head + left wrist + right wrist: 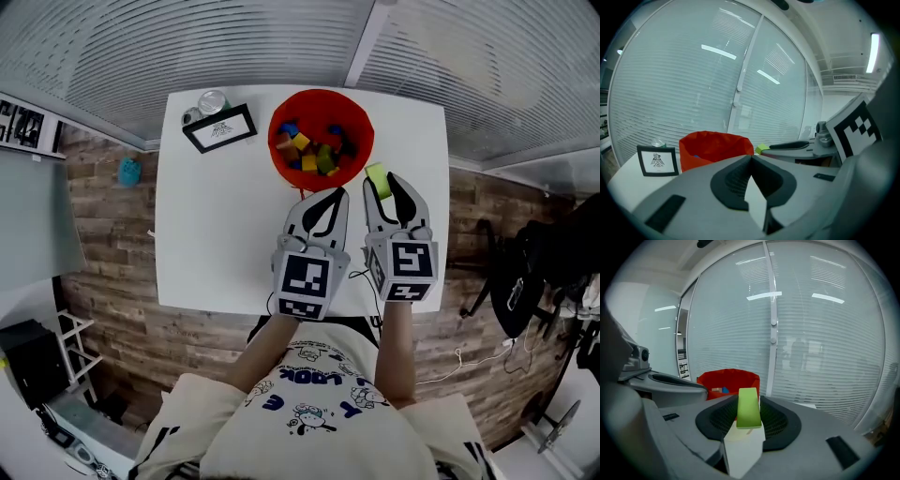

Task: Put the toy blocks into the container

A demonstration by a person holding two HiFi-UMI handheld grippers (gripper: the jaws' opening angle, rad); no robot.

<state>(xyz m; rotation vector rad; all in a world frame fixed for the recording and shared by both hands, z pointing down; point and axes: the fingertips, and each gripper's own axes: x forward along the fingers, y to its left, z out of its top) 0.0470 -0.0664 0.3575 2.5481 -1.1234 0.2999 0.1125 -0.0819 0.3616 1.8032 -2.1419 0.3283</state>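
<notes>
Counter (206, 234) space just near and right of the red container (361, 117) is where a miss would land, because the load hangs short of the rim rather than over the opening. The container's wall looks thin and soft, so a bump from either tool could push or tip it, with its pile of toy blocks (314, 155) inside. The left gripper (325, 199) has its jaws closed on nothing and sits close beside the right gripper (382, 186), so the two could knock together on the way in. The right jaws grip a green block (748, 408) by its narrow sides with its far end sticking out past them, so it could twist or slip loose if it catches the rim
</notes>
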